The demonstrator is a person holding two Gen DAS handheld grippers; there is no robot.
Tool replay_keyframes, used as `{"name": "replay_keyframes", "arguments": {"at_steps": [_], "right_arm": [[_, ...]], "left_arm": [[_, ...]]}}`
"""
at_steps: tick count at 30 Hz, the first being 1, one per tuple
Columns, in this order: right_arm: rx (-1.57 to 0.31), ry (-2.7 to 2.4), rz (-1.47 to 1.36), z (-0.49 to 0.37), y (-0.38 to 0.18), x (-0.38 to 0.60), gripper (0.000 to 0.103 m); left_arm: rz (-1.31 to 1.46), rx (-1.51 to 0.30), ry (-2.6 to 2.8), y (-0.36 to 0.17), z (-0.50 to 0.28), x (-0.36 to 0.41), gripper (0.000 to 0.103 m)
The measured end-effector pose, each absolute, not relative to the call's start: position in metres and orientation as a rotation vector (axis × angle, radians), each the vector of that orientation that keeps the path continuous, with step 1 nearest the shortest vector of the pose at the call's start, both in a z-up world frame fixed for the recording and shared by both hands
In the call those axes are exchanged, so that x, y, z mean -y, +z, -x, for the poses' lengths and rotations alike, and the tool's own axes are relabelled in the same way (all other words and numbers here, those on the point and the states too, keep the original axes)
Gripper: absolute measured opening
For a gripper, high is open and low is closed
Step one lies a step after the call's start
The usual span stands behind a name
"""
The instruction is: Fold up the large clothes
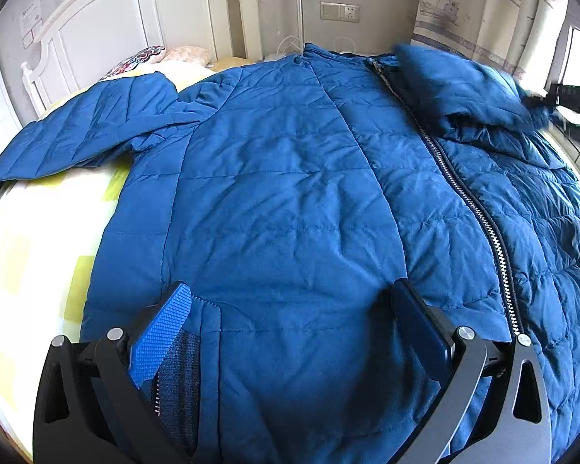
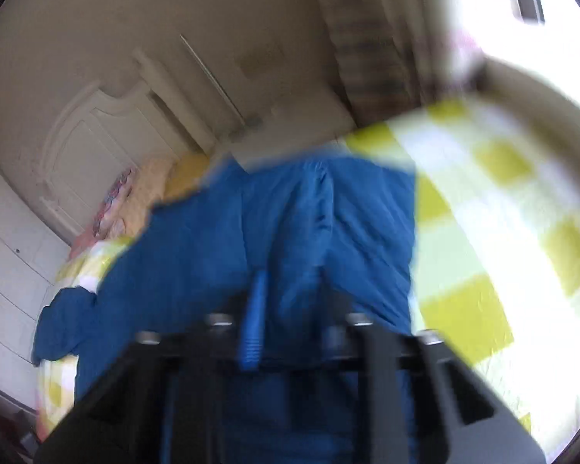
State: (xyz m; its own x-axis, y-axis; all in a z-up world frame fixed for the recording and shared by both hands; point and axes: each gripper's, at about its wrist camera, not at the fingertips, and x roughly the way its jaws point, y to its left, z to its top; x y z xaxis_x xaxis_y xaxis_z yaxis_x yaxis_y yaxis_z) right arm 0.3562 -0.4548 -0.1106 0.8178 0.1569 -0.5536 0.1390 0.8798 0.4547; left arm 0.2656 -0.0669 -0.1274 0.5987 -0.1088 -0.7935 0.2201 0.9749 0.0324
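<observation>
The blue jacket (image 1: 290, 193) lies flat on the bed (image 1: 38, 232), zipper running from 12 to 5 o'clock. The left claw (image 1: 290, 309) rests spread at the hem. The right claw (image 2: 290, 290), nearer the folded-over sleeve (image 1: 464, 85) at 1 o'clock, pinches jacket fabric.

Jacket (image 1: 290, 178) lies spread across the bed (image 1: 31, 239), one sleeve (image 1: 77, 131) out to the left, the other sleeve (image 1: 460, 85) folded over its front at far right, w/ pillows (image 1: 162, 56) behind it (by headboard (image 1: 108, 27)).
</observation>
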Motion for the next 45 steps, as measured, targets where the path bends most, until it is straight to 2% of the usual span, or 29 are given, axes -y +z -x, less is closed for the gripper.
{"name": "replay_keyframes", "arguments": {"at_steps": [3,5,6,7,8,9,12,18,25,28,32,37,40,41,42,43,44,45], "right_arm": [[-0.529,0.12,-0.374,-0.361,-0.073,0.395,0.012],[-0.536,0.295,-0.308,-0.375,-0.056,0.345,0.018],[-0.556,0.407,-0.29,-0.379,-0.053,0.324,0.029],[-0.581,0.512,-0.272,-0.383,-0.053,0.303,0.054],[-0.608,0.573,-0.247,-0.387,-0.054,0.282,0.068],[-0.625,0.569,-0.21,-0.389,-0.055,0.265,0.077],[-0.623,0.545,-0.164,-0.384,-0.057,0.254,0.075],[-0.625,0.195,-0.285,-0.349,-0.081,0.352,0.073],[-0.79,-0.06,-0.266,-0.338,-0.161,0.421,0.071],[-0.776,-0.093,-0.242,-0.336,-0.161,0.418,0.075],[-0.8,-0.132,-0.145,-0.339,-0.163,0.402,0.08],[-0.799,-0.119,-0.159,-0.338,-0.162,0.402,0.082],[-0.795,-0.109,-0.173,-0.339,-0.161,0.404,0.082],[-0.795,-0.109,-0.17,-0.339,-0.161,0.404,0.082],[-0.796,-0.11,-0.168,-0.339,-0.161,0.403,0.082],[-0.796,-0.109,-0.166,-0.339,-0.16,0.403,0.082],[-0.796,-0.108,-0.167,-0.34,-0.16,0.404,0.082],[-0.795,-0.107,-0.168,-0.339,-0.16,0.404,0.082]], "left_arm": [[-0.136,-0.91,-0.189,-0.127,-0.266,0.067,0.099],[-0.138,-0.91,-0.189,-0.128,-0.266,0.068,0.099],[-0.136,-0.91,-0.19,-0.127,-0.266,0.067,0.099],[-0.133,-0.91,-0.191,-0.127,-0.266,0.067,0.099],[-0.131,-0.91,-0.192,-0.127,-0.266,0.067,0.099],[-0.129,-0.909,-0.193,-0.127,-0.266,0.067,0.099],[-0.119,-0.908,-0.198,-0.126,-0.266,0.065,0.099],[-0.111,-0.906,-0.203,-0.126,-0.266,0.065,0.099],[-0.039,-0.982,-0.311,-0.117,-0.28,0.063,0.099],[0.243,-1.057,-0.456,-0.102,-0.31,0.054,0.099],[0.612,-1.048,-0.528,-0.092,-0.353,0.049,0.099],[1.183,-1.077,-0.485,-0.141,-0.413,0.045,0.098],[1.335,-1.041,-0.381,-0.154,-0.427,0.041,0.096],[1.351,-1.032,-0.38,-0.153,-0.431,0.041,0.092],[1.354,-1.028,-0.385,-0.154,-0.435,0.042,0.072],[1.353,-1.029,-0.393,-0.159,-0.438,0.044,0.062],[1.361,-1.025,-0.425,-0.163,-0.441,0.046,0.047],[1.345,-1.027,-0.454,-0.165,-0.443,0.047,0.042]]}}
